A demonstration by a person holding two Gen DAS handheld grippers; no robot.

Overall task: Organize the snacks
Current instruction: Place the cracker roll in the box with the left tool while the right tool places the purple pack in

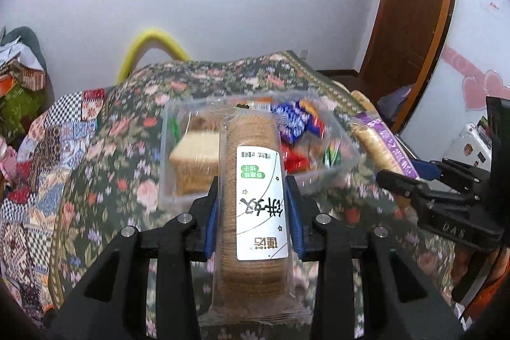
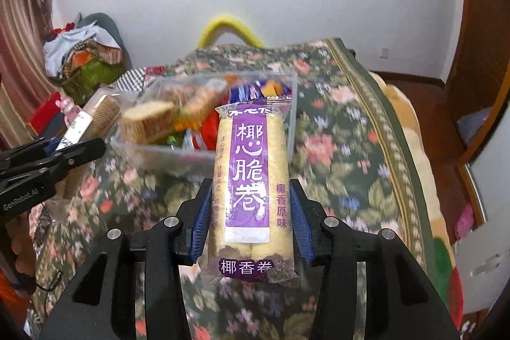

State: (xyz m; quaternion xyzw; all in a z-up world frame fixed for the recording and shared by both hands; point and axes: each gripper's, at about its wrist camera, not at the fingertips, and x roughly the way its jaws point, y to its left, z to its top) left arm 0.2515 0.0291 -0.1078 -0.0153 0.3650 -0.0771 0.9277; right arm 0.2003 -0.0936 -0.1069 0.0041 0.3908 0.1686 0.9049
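Both hands loaded, heading for the snack bin

Looks like the carry-and-drop step: the left gripper is clamped on a sleeve of round crackers with a white label, pack sitting lengthwise between the blue pads and poking out well past the tips. The right gripper is squeezing a purple coconut roll pack the same way. The clear plastic bin sits just ahead of both on the floral blanket, already holding a cake slice and a bunch of wrapped candies. My guess is that next, each pack has to get over the near rim and be let go where there's room, probably one at a time so the two grippers don't bump. The frames are pretty motion-blurred, so I can't tell exactly how much free space is in there.
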